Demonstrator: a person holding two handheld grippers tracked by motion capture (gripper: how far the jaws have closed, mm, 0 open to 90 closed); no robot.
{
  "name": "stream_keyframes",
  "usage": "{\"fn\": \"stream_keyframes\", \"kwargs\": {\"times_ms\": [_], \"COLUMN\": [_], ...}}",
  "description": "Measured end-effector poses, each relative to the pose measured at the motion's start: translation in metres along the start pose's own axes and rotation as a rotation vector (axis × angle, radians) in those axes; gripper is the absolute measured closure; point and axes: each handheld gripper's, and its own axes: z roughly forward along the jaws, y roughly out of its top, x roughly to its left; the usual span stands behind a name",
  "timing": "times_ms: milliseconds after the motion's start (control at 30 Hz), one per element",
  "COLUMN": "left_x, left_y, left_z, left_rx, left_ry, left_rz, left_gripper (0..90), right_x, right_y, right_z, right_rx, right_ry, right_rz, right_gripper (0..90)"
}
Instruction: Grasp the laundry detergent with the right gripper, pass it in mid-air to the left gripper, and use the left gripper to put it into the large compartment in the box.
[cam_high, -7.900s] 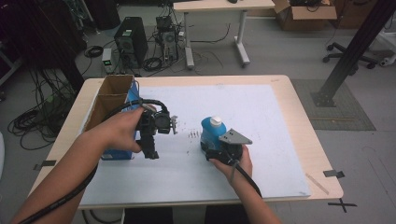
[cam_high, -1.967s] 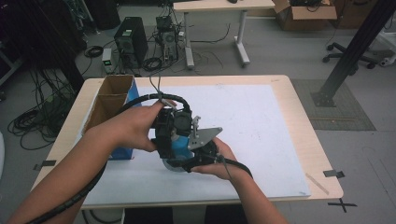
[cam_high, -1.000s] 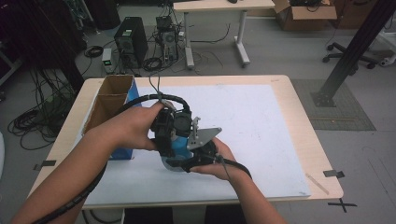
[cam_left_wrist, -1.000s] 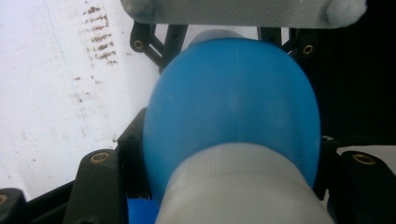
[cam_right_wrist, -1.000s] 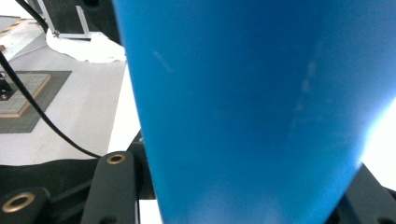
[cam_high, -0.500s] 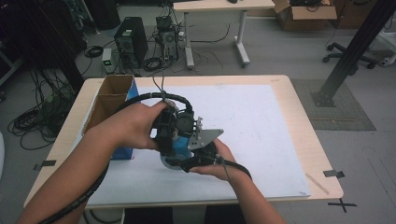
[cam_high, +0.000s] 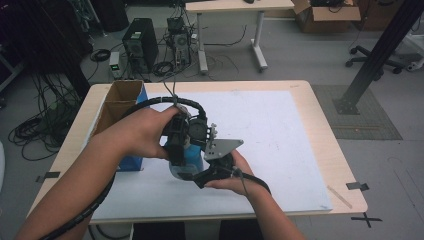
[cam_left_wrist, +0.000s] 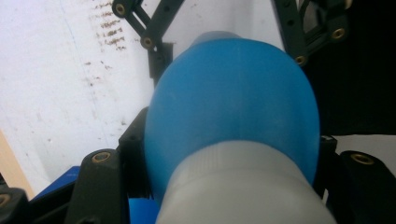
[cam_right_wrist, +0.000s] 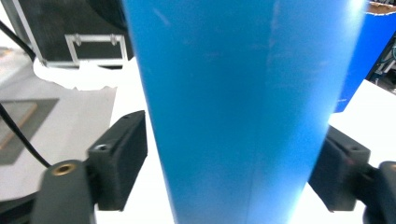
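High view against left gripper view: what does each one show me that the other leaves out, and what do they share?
High view: the whole table, a cardboard box, the person's left hand and right hand. Left gripper view: close up, the left gripper clamped on the grey cap, and brown specks on the white sheet. Shared: the blue bottle.

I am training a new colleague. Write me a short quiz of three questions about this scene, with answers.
1. True or false: the blue bottle lies flat on the table.
2. Which jaws clamp the grey cap: (A) the left gripper, (B) the right gripper?
3. What stands at the table's left edge?
Key: 1 false, it is upright. 2 A; the right gripper's jaws, either side of the bottle's body, have just been opening. 3 an open cardboard box.
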Motion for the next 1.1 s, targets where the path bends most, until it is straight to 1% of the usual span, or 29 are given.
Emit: {"fn": "stream_keyframes", "kwargs": {"times_ms": [100,167,233,267,333,433,467,700,767,800,833,867,900,933,967,1000,1033,1100], "left_x": [0.0,0.0,-0.001,0.0,-0.001,-0.001,-0.001,0.001,0.004,0.004,0.006,0.006,0.008,0.008,0.009,0.009,0.01,0.011], "left_y": [0.001,0.002,0.002,0.003,0.005,0.006,0.008,0.008,0.008,0.008,0.007,0.007,0.006,0.006,0.006,0.006,0.004,0.003], "left_z": [0.0,0.0,0.0,-0.001,-0.002,-0.002,-0.003,-0.002,-0.003,-0.003,-0.004,-0.004,-0.004,-0.004,-0.005,-0.005,-0.005,-0.006], "left_rx": [0.007,0.007,0.002,0.007,0.005,0.002,0.003,-0.002,0.006,0.006,0.012,0.012,0.023,0.023,0.022,0.022,0.011,0.008], "left_ry": [0.001,0.002,0.002,-0.001,-0.006,-0.007,-0.008,-0.017,-0.011,-0.011,-0.003,-0.003,0.0,0.0,0.0,0.0,0.0,-0.003], "left_rz": [-0.005,-0.004,-0.009,-0.003,-0.003,0.007,0.007,-0.015,-0.065,-0.065,-0.097,-0.097,-0.125,-0.125,-0.137,-0.137,-0.148,-0.147], "left_gripper": [38.4,38.4,38.4,38.4,38.4,38.4,38.4,38.3,38.2,38.2,38.2,38.2,38.2,38.2,38.1,38.2,38.1,38.1], "right_x": [0.0,0.002,0.002,0.002,0.003,0.003,0.002,0.002,0.001,0.001,0.0,0.0,-0.001,-0.002,-0.002,-0.003,-0.004,-0.005], "right_y": [0.0,-0.001,-0.001,-0.001,-0.001,-0.001,0.0,-0.002,-0.003,-0.004,-0.004,-0.005,-0.005,-0.005,-0.004,-0.004,-0.004,-0.004], "right_z": [0.0,0.0,-0.001,-0.002,-0.002,-0.004,-0.005,-0.009,-0.011,-0.012,-0.014,-0.016,-0.017,-0.019,-0.019,-0.021,-0.022,-0.023], "right_rx": [-0.007,-0.008,-0.013,-0.017,-0.017,-0.022,-0.03,-0.045,-0.043,-0.041,-0.042,-0.045,-0.051,-0.053,-0.053,-0.054,-0.057,-0.062], "right_ry": [0.003,0.015,0.017,0.026,0.026,0.022,0.02,0.024,0.026,0.025,0.022,0.023,0.022,0.018,0.016,0.01,0.005,0.003], "right_rz": [0.011,0.021,0.019,0.02,0.021,0.024,0.03,0.026,0.03,0.027,0.027,0.028,0.022,0.021,0.021,0.019,0.018,0.022], "right_gripper": [14.3,10.7,9.6,7.4,6.8,6.2,5.3,0.0,0.0,0.0,0.0,0.0,0.0,0.0,0.0,0.0,0.0,0.0]}}
